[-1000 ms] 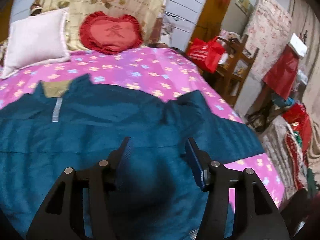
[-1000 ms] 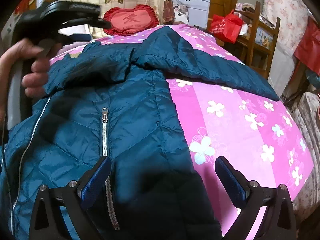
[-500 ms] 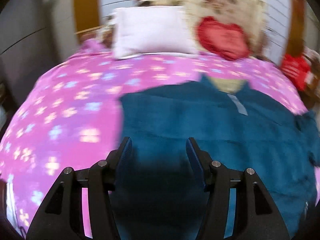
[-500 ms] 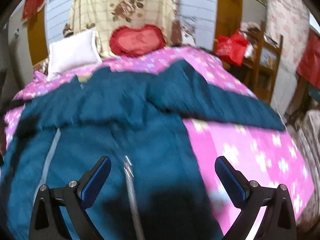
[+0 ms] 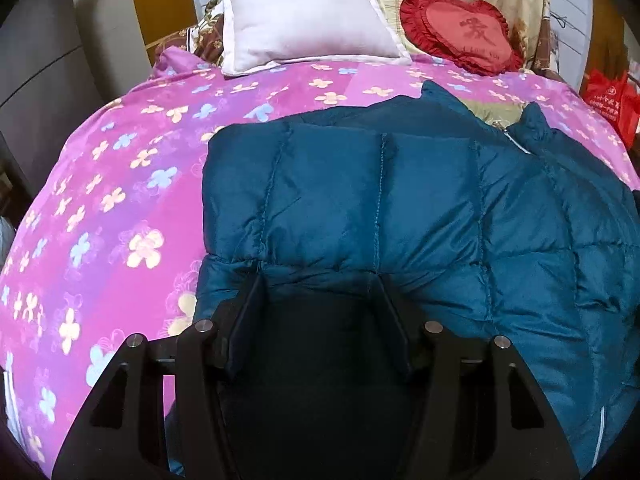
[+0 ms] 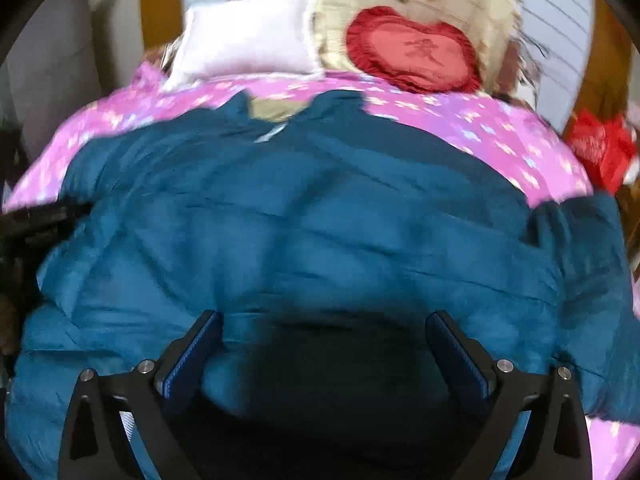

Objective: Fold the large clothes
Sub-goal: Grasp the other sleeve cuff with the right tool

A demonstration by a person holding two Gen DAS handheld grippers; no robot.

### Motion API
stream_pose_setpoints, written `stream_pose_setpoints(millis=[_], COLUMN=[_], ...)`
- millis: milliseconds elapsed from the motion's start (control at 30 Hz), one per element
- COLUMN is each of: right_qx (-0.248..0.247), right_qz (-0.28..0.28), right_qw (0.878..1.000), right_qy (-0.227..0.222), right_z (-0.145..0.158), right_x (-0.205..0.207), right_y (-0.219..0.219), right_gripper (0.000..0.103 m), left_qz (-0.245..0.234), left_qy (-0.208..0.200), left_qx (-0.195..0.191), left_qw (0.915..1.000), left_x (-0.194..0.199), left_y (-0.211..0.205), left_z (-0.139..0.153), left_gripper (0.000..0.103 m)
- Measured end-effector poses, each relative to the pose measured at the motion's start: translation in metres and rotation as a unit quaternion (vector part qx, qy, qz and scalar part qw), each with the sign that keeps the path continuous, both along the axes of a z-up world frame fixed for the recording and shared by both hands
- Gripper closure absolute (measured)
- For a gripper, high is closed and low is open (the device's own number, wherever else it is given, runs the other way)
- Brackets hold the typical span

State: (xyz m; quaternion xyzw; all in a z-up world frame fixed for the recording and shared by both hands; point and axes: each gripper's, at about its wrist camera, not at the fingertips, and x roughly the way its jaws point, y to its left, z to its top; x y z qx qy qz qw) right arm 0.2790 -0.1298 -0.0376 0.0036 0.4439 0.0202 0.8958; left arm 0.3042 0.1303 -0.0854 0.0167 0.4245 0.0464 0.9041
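A large teal quilted jacket lies spread on a pink flowered bedspread, collar toward the pillows. Its left sleeve is folded across the body. My left gripper is open, fingers low over the jacket's folded left part, holding nothing. In the blurred right wrist view the jacket fills the middle. My right gripper is wide open just above the jacket's lower middle, empty. The left gripper's black body shows at the left edge.
A white pillow and a red heart cushion lie at the head of the bed. A red bag stands beside the bed on the right. A grey wall or cabinet is on the left.
Both views have swung left toward the head of the bed. The left gripper moved from the jacket's right side to its left side. The right gripper moved over the jacket's middle.
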Motion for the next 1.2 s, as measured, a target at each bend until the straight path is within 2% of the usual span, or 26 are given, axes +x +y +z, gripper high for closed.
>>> stream_pose_setpoints(millis=[33,100,167,233,333,367,433,467,500,533,567,633,667,800,867,900,1000,1133,1200], right_qx=[0.008,0.072,0.047,0.008,0.005,-0.005,-0.039,-0.038,-0.025,0.005,0.018,0.018,0.017,0.029,0.016,0.007,-0.033,-0.064,-0.063], right_qz=[-0.039,-0.079,-0.071,-0.067,-0.045,-0.035,-0.014,-0.014,-0.019,-0.039,-0.055,-0.095,-0.102,-0.118,-0.143,-0.166,-0.271,-0.354,-0.375], right_qw=[0.999,0.994,0.996,0.997,0.998,0.998,0.996,0.996,0.997,0.999,0.998,0.995,0.995,0.992,0.99,0.986,0.961,0.933,0.925], right_qy=[0.005,0.02,0.028,0.021,-0.038,-0.052,-0.073,-0.076,-0.064,-0.019,-0.014,-0.015,0.007,0.018,-0.002,-0.018,-0.046,-0.031,-0.016], right_z=[-0.002,-0.011,-0.009,0.005,0.035,0.038,0.031,0.02,0.009,-0.006,-0.01,-0.012,-0.02,-0.029,-0.022,-0.015,0.004,0.012,0.005], right_x=[-0.001,0.001,0.003,-0.004,-0.043,-0.057,-0.095,-0.109,-0.118,-0.127,-0.136,-0.156,-0.163,-0.191,-0.207,-0.214,-0.228,-0.234,-0.227], right_y=[-0.026,-0.054,-0.048,-0.035,-0.029,-0.027,-0.031,-0.039,-0.048,-0.062,-0.068,-0.079,-0.084,-0.096,-0.109,-0.123,-0.193,-0.308,-0.349], right_gripper=[0.0,0.0,0.001,0.003,0.003,0.003,0.003,0.003,0.003,0.003,0.003,0.003,0.004,0.004,0.004,0.004,0.004,0.004,0.004], left_qz=[-0.003,-0.004,0.0,0.001,-0.007,-0.017,-0.031,-0.035,-0.041,-0.041,-0.036,-0.035,-0.038,-0.045,-0.039,-0.036,-0.036,-0.036,-0.035], left_qy=[-0.003,-0.003,-0.002,-0.002,-0.029,-0.036,-0.047,-0.05,-0.046,-0.038,-0.025,-0.033,-0.028,-0.019,-0.016,-0.014,-0.014,-0.014,-0.015], left_qx=[0.002,0.014,0.022,0.006,-0.031,-0.042,-0.052,-0.053,-0.048,-0.043,-0.034,-0.022,-0.028,-0.035,-0.044,-0.046,-0.042,-0.045,-0.048], left_qw=[1.0,0.9999,0.9998,1.0,0.9991,0.9983,0.9971,0.9967,0.9969,0.9975,0.9985,0.9986,0.9985,0.9982,0.9981,0.9982,0.9984,0.9982,0.9981], left_x=[0.0,-0.001,-0.001,-0.011,-0.048,-0.064,-0.088,-0.095,-0.101,-0.101,-0.099,-0.099,-0.098,-0.097,-0.097,-0.096,-0.096,-0.096,-0.096], left_y=[-0.001,-0.005,-0.007,-0.005,-0.002,-0.001,-0.004,-0.006,-0.012,-0.016,-0.021,-0.03,-0.033,-0.036,-0.032,-0.031,-0.032,-0.03,-0.029], left_z=[0.0,0.001,0.004,0.015,0.036,0.038,0.035,0.03,0.02,0.012,0.008,0.008,0.006,0.001,0.0,-0.001,0.001,0.001,0.001], left_gripper=[0.046,0.045,0.046,0.046,0.044,0.034,0.025,0.025,0.025,0.025,0.025,0.025,0.023,0.02,0.02,0.02,0.02,0.02,0.02])
